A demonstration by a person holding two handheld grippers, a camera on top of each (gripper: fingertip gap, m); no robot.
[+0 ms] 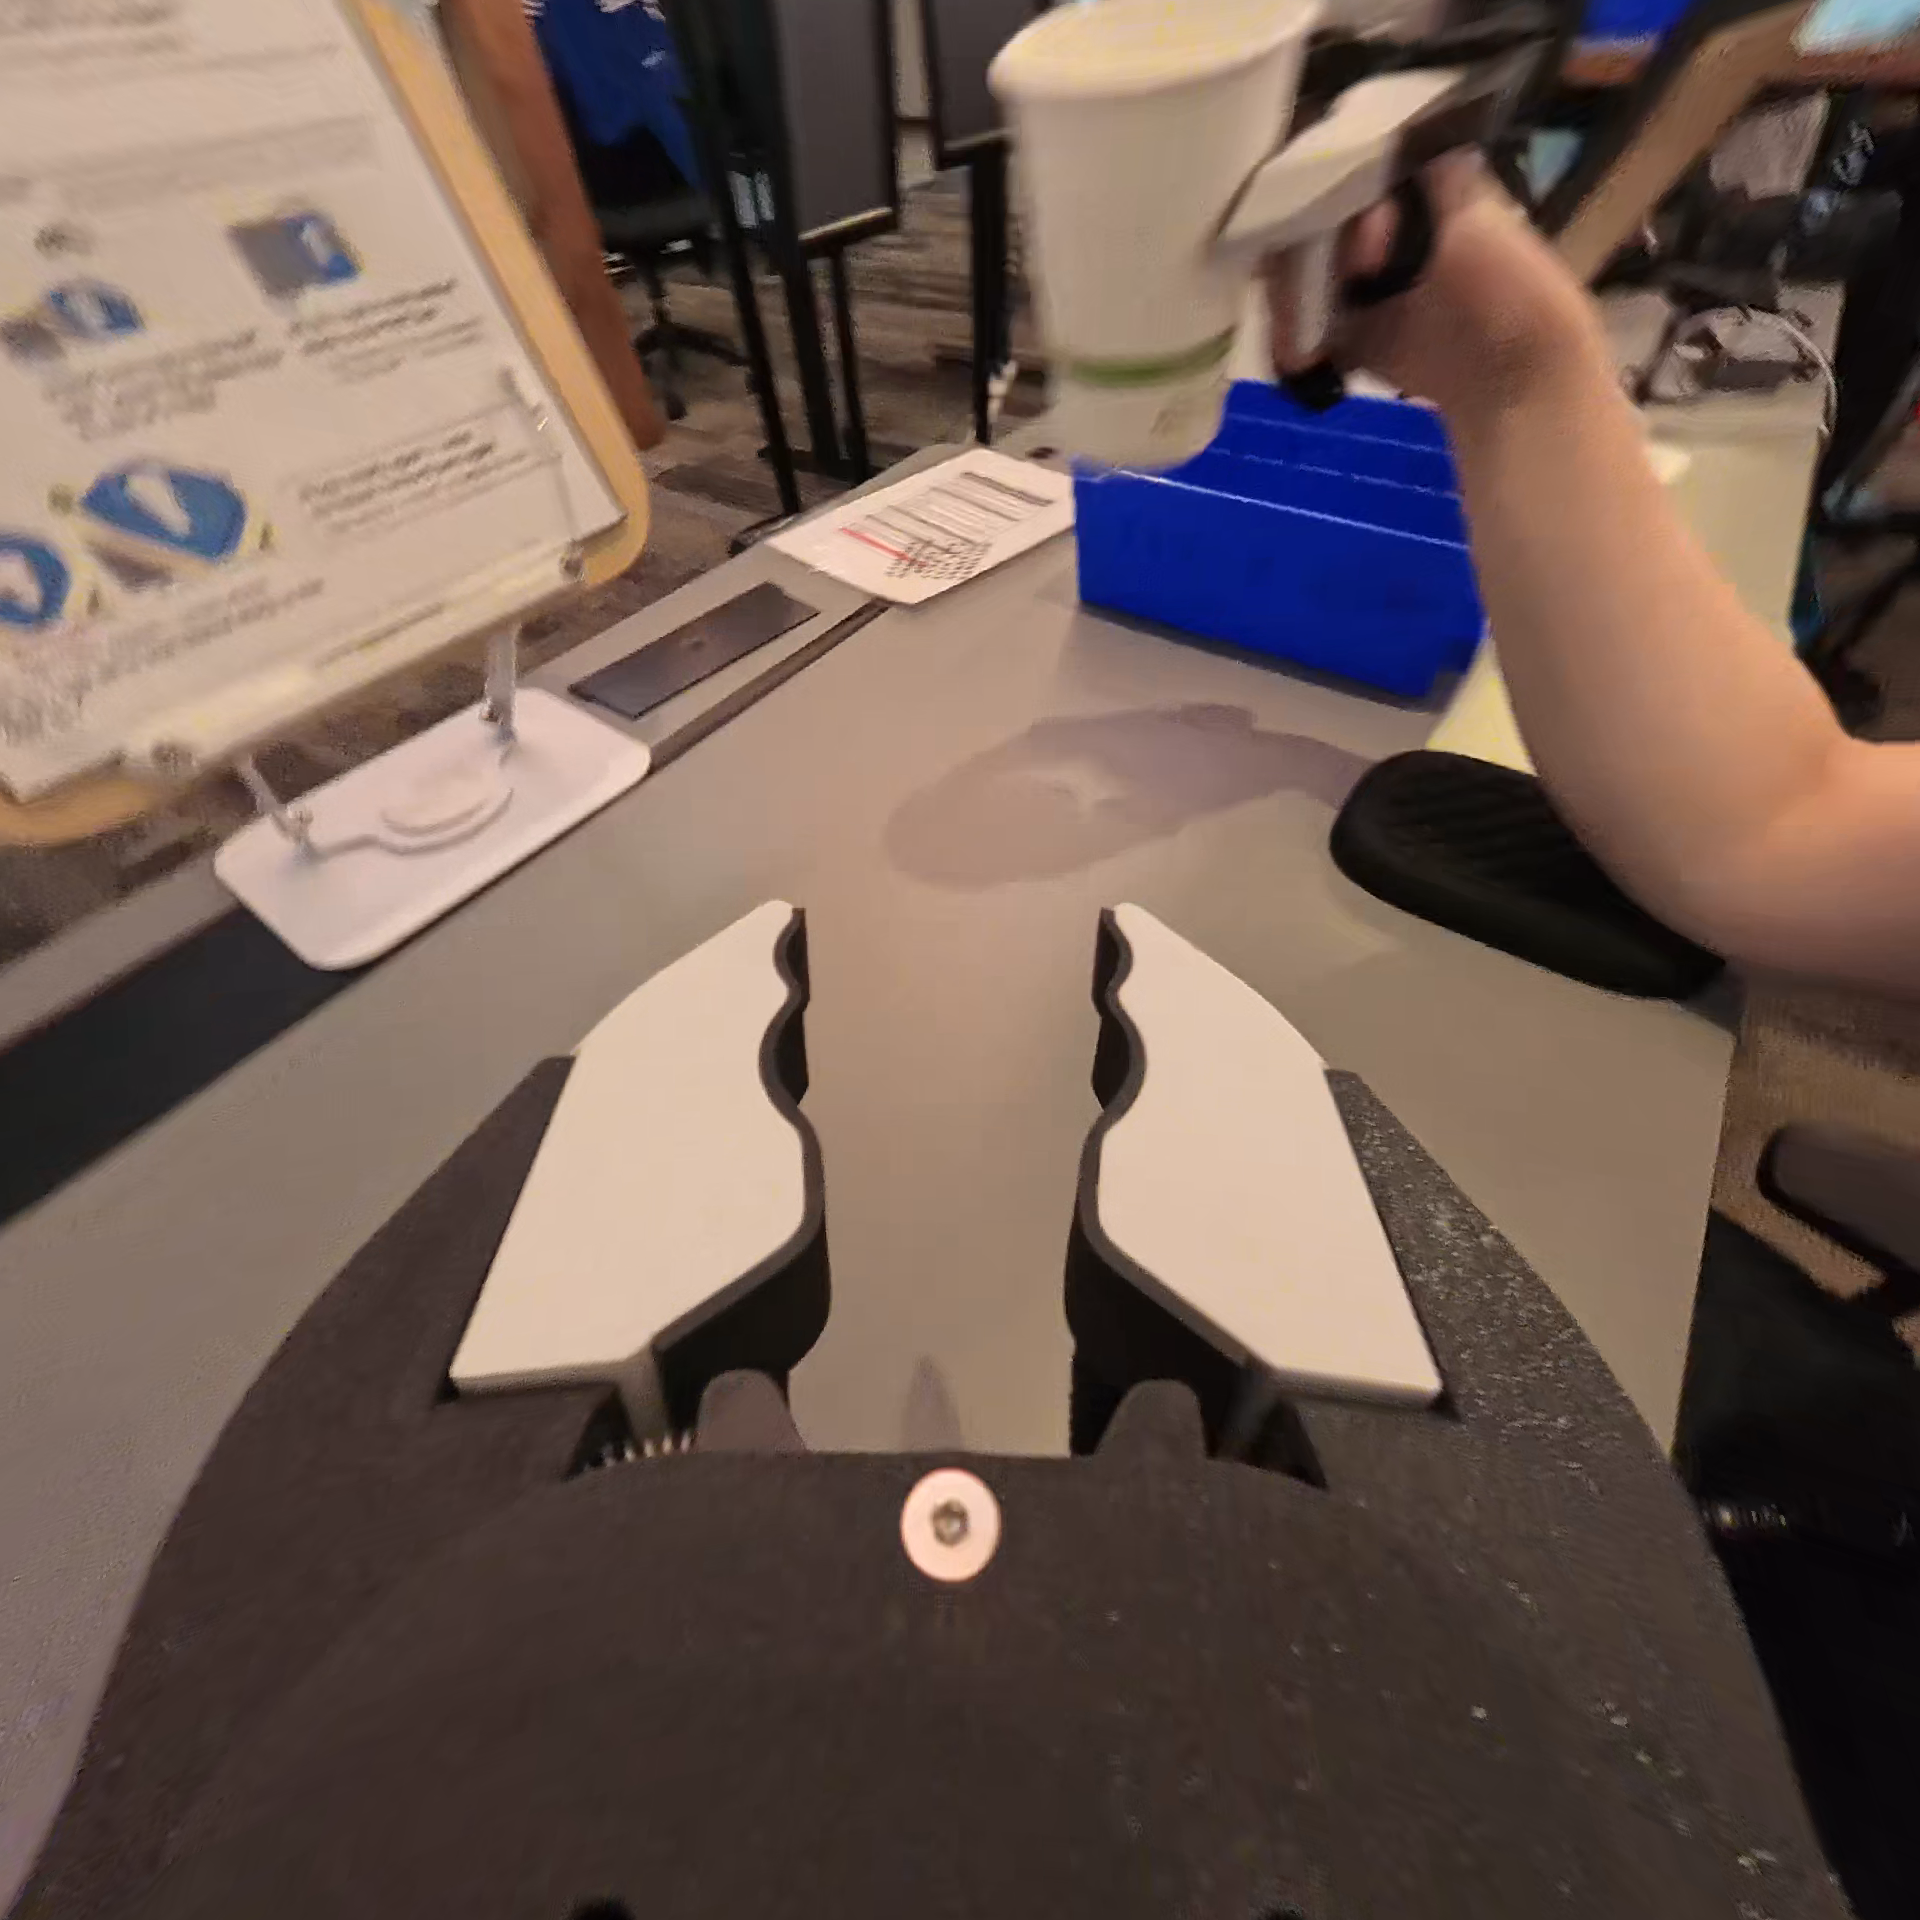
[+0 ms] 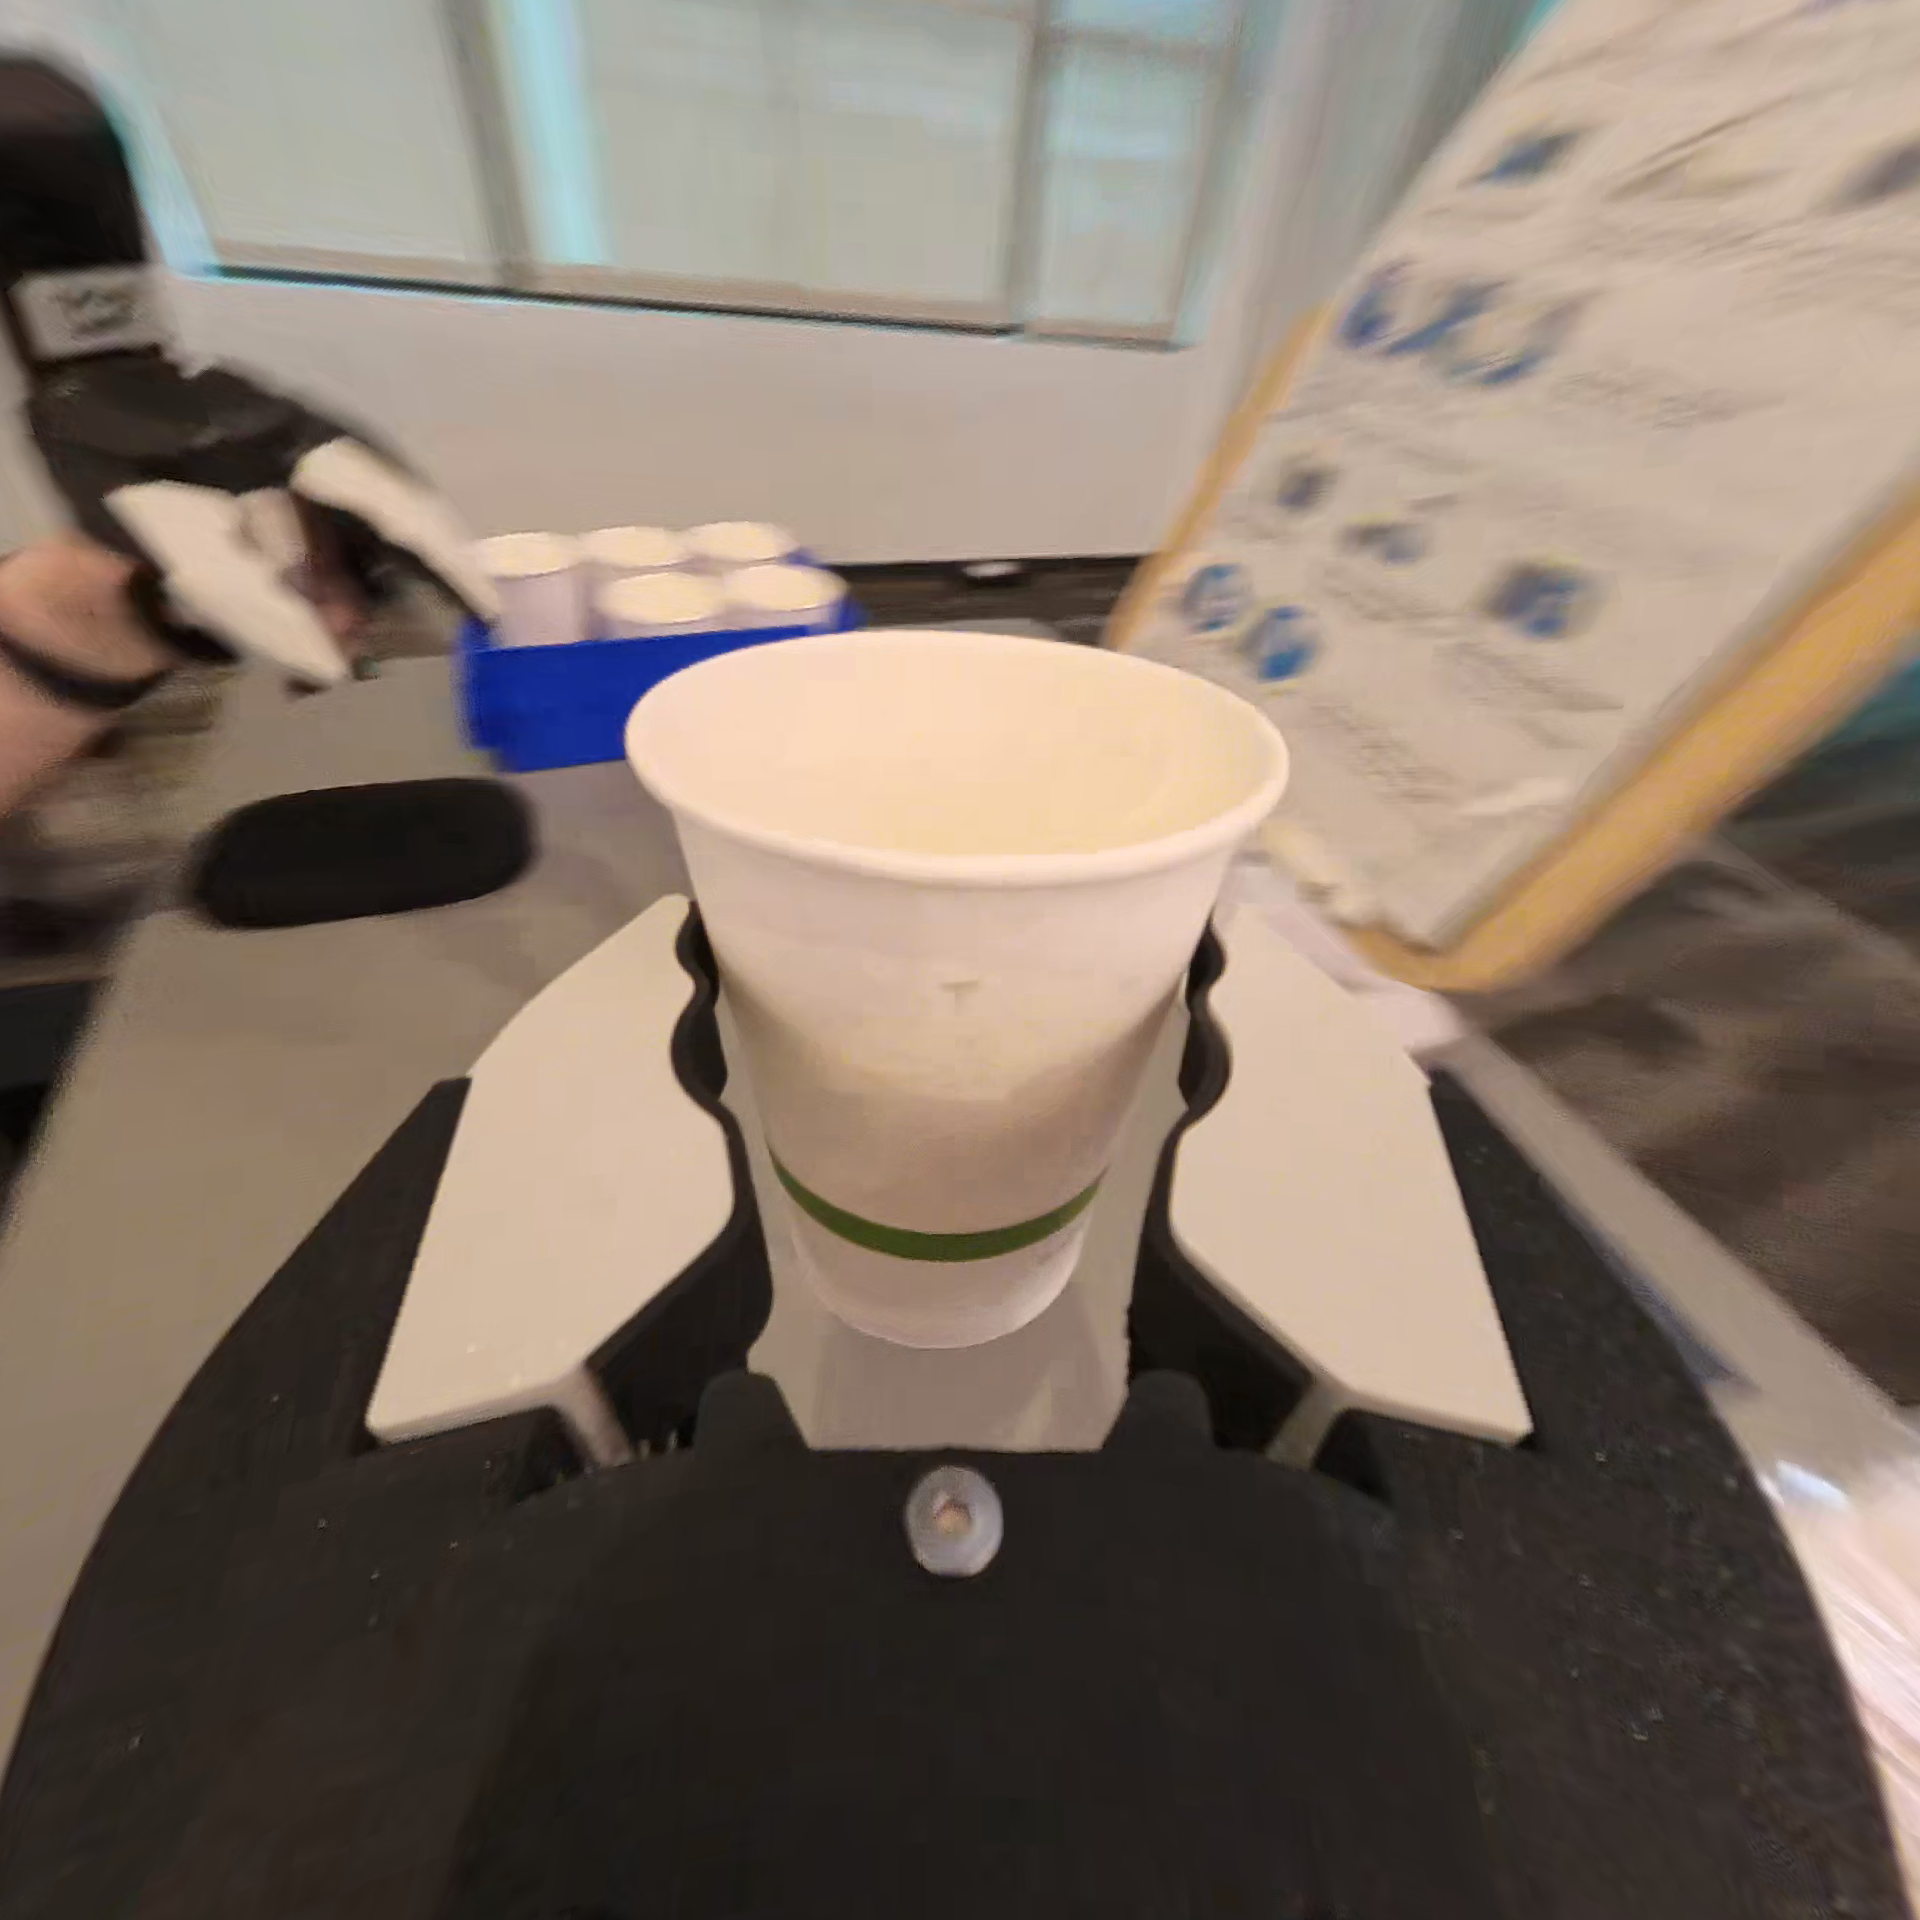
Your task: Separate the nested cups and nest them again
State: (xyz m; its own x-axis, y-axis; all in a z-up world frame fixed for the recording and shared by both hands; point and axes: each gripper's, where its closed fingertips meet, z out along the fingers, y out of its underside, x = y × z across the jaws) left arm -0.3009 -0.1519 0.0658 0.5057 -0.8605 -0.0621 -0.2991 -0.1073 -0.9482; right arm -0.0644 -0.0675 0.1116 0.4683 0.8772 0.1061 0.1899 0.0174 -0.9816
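Observation:
A white paper cup with a green band near its base stands upright between the fingers of my right gripper, which is shut on its sides and holds it in the air above the grey table. The same cup shows blurred at the top of the left wrist view, with a right gripper finger beside it. My left gripper is open and empty over the table. It also shows blurred at the far left of the right wrist view. Several more white cups stand in a blue bin.
The blue bin sits at the far side of the table. A black wrist pad lies under the person's forearm. A wood-framed sign on a white stand leans at the left. A printed sheet lies near the bin.

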